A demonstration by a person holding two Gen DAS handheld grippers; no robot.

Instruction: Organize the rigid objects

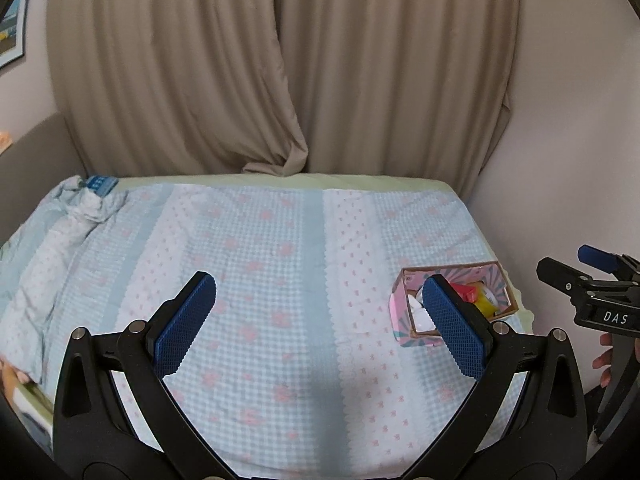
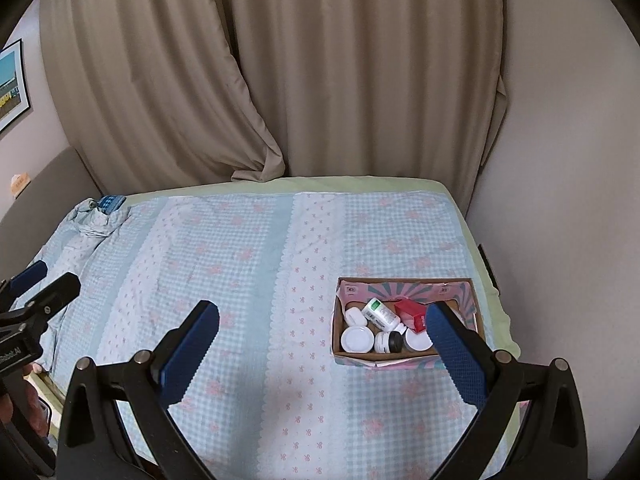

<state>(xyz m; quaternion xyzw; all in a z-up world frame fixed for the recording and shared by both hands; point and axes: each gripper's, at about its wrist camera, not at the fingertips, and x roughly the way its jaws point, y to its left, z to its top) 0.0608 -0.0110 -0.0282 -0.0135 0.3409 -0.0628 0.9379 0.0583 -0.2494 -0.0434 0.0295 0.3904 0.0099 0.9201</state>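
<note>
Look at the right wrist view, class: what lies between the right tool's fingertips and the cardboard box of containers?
Only bare patterned bedspread. The right tool hangs open, short of the cardboard box, with nothing between them.

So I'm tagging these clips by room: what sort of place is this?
Most likely a bedroom: a bed with a blue floral quilt stands before drawn beige curtains, and a framed picture hangs on the wall.

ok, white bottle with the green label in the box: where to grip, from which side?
Grip the white bottle across its label-covered body, coming straight down from above with the right gripper. It lies tilted on the other containers, the box walls block any side approach, and the red carton crowds its right side.
</note>
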